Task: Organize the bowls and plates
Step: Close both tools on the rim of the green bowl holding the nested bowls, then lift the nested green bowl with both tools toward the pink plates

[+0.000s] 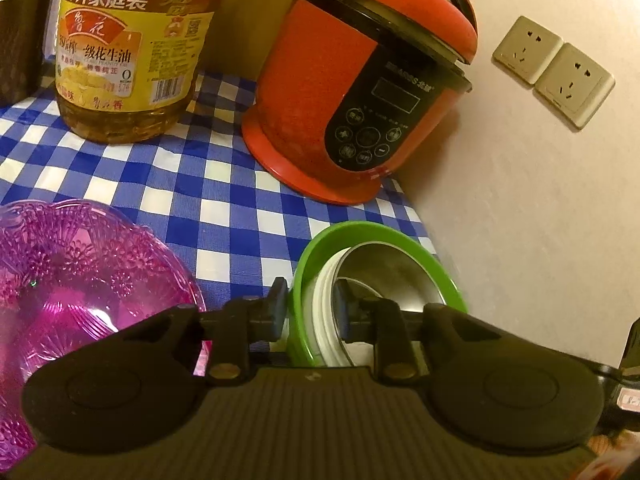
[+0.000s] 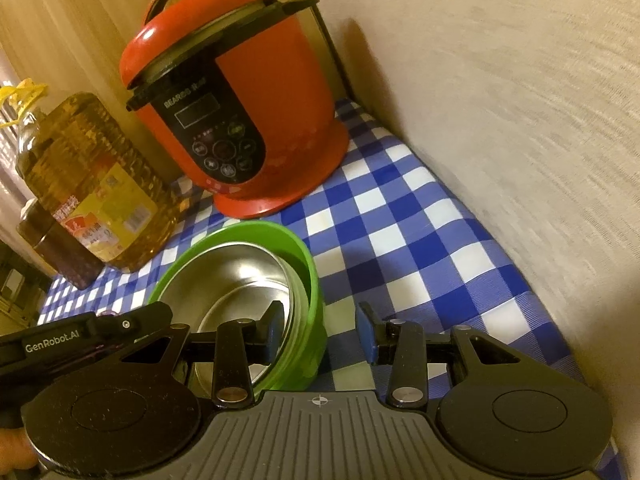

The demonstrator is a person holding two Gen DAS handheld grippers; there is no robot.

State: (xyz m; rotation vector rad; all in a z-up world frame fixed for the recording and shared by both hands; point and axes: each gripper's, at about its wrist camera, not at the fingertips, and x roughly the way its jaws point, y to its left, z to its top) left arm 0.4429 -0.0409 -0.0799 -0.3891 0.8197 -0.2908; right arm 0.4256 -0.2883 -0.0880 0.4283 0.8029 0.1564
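Centrally, the green bowl (image 1: 376, 288) with its steel liner (image 2: 244, 280) sits on the checked cloth (image 1: 224, 200), in front of the red cooker (image 1: 360, 92) and beside the purple dish (image 1: 80, 272). The left gripper (image 1: 310, 308) straddles the bowl's near wall, one finger outside and one inside, but whether the pads actually pinch the rim cannot be told. The right gripper (image 2: 320, 332) is released, its left finger over the bowl's interior, its right finger over the cloth. Judged from the materials, the bowl is light and rigid; the polished steel is probably slippery, so the rim, taken wall-between-fingers, is the sensible hold. The dish looks like brittle, thin plastic. Both grippers' bodies hide the bowl's near side and base; the dish is cut off at the left edge, and the oil bottle (image 1: 132, 52) is cropped above.
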